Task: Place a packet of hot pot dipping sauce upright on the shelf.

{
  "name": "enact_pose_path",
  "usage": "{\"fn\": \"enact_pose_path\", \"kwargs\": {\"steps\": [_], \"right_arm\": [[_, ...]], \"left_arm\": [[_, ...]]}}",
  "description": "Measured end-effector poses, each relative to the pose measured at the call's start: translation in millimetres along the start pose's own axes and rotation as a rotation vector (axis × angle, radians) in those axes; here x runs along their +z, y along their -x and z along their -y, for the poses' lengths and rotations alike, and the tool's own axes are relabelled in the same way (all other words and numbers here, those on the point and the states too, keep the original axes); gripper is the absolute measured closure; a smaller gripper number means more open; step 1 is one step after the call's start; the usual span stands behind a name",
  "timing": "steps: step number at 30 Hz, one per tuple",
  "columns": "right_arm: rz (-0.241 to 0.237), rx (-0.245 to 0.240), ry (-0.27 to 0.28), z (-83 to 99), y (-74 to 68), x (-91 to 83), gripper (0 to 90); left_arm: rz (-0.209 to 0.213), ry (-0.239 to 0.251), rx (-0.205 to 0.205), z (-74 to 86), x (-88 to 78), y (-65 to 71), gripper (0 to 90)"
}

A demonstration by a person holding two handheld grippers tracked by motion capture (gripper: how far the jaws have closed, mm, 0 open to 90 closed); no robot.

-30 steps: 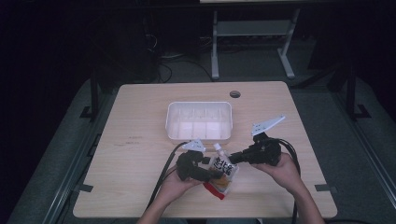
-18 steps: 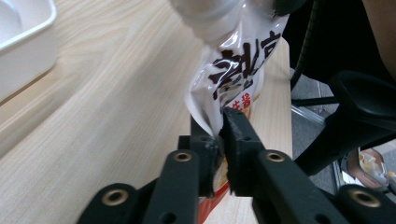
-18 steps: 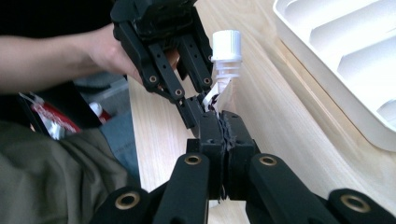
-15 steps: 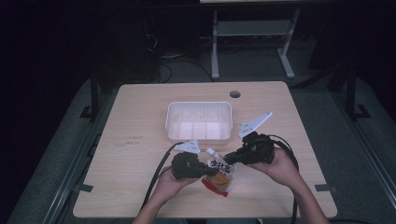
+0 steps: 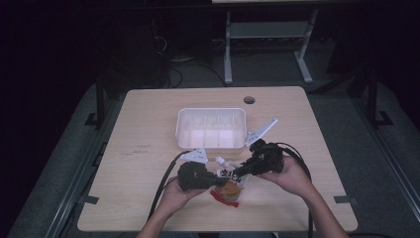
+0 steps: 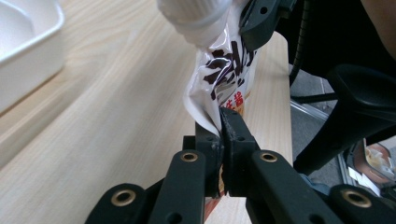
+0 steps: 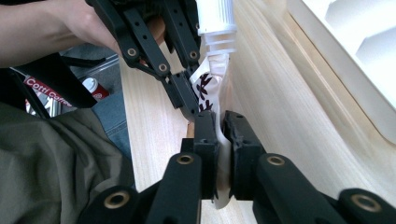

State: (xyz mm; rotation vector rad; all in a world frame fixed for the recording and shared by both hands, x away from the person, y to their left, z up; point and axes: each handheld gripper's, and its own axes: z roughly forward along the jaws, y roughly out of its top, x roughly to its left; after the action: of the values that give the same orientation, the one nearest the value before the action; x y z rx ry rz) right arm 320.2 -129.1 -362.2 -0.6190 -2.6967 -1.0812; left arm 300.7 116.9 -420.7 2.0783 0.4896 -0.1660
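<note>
Two grippers clamp one spouted pouch

Both sets of jaws pinch the spouted pouch [image 5: 230, 182] from opposite sides at the wooden table's [image 5: 148, 124] near edge. Left gripper [image 6: 219, 122] bites the pouch's edge; right gripper [image 7: 218, 122] squeezes the film below the white screw cap [image 7: 215, 15]. White divided tray [image 5: 212, 128] sits just behind
</note>
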Motion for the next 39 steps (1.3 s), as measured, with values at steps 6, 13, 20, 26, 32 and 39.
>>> {"fn": "enact_pose_path", "kwargs": {"steps": [6,13,20,26,32,39], "right_arm": [[0.013,0.037,-0.002,-2.1,-4.0,-4.1,85.8],[0.037,0.075,0.01,-6.9,-9.1,-10.3,86.4],[0.077,0.081,0.014,-11.9,-13.4,-17.0,86.7],[0.1,0.119,0.041,-14.8,-13.4,-27.0,86.9],[0.126,0.154,0.062,-17.0,-13.5,-35.9,86.9],[0.146,0.185,0.081,-20.5,-12.7,-45.5,86.8]], "left_arm": [[-0.06,0.018,0.009,-0.6,-15.7,1.1,66.6],[-0.156,-0.021,0.057,4.8,-30.7,6.1,58.4],[-0.254,-0.039,0.094,15.3,-47.9,10.6,52.4],[-0.315,-0.052,0.108,23.9,-62.1,12.0,47.4],[-0.366,-0.055,0.113,33.8,-74.1,13.6,43.2],[-0.42,-0.065,0.099,51.6,-90.4,12.1,40.4]]}}
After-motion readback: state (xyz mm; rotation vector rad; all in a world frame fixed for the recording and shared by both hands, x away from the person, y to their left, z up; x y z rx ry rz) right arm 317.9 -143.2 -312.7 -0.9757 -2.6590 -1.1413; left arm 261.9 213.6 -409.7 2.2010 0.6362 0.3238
